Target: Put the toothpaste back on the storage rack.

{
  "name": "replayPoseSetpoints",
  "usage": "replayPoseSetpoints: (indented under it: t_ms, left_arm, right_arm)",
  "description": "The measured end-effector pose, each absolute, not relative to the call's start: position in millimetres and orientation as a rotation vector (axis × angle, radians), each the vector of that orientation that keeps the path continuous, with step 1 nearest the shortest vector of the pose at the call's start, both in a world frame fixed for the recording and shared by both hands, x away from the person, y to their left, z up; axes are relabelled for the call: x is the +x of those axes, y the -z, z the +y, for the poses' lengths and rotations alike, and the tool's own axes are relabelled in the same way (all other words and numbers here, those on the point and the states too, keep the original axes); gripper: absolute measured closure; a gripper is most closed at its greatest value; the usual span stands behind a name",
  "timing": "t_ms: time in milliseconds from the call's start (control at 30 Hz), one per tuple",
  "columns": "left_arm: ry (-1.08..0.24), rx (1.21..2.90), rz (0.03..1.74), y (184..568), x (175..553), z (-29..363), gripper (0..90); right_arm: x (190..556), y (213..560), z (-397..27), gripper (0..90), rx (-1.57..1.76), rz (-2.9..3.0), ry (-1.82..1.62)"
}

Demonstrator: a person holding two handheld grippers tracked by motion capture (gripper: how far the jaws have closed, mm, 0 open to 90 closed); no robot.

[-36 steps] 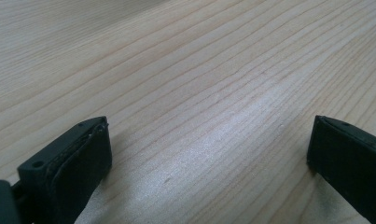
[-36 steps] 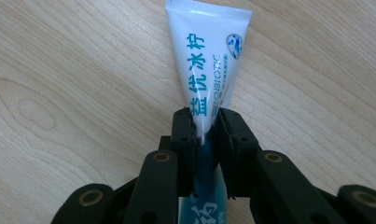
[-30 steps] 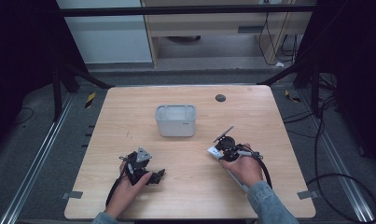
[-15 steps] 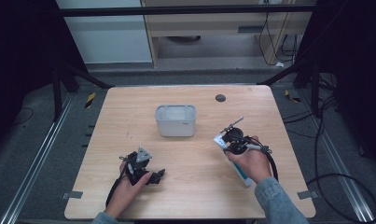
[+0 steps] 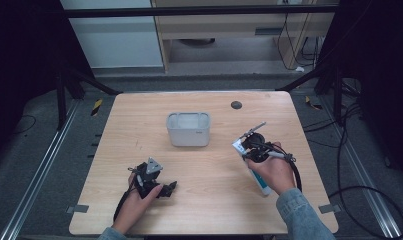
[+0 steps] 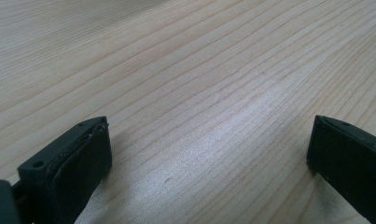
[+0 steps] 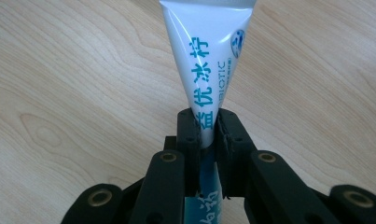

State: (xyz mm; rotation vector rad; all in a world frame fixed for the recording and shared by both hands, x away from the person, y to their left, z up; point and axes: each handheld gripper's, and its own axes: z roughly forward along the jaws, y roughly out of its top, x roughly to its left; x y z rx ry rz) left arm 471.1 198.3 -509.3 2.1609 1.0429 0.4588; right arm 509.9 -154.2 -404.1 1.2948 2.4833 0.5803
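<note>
White tube (image 7: 209, 60) pinched between right gripper (image 7: 207, 130) fingers; left gripper (image 6: 209, 154) fingers spread, over bare table (image 6: 185, 70).

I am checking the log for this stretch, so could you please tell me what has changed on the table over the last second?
The right tongs, shut on the white tube, have moved away from the person and to the right along the table, carrying the tube with them. The left tongs stayed open near the front edge, and the grey container did not move.
</note>
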Motion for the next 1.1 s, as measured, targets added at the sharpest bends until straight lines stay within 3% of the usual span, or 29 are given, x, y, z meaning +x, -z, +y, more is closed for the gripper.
replayPoseSetpoints:
  t_ms: [1100]
  left_arm:
    - [-0.459,2.161,1.043,509.3,471.1,198.3,0.0]
  right_arm:
    - [507.0,354.9,-163.1,82.7,1.198,2.292,-0.819]
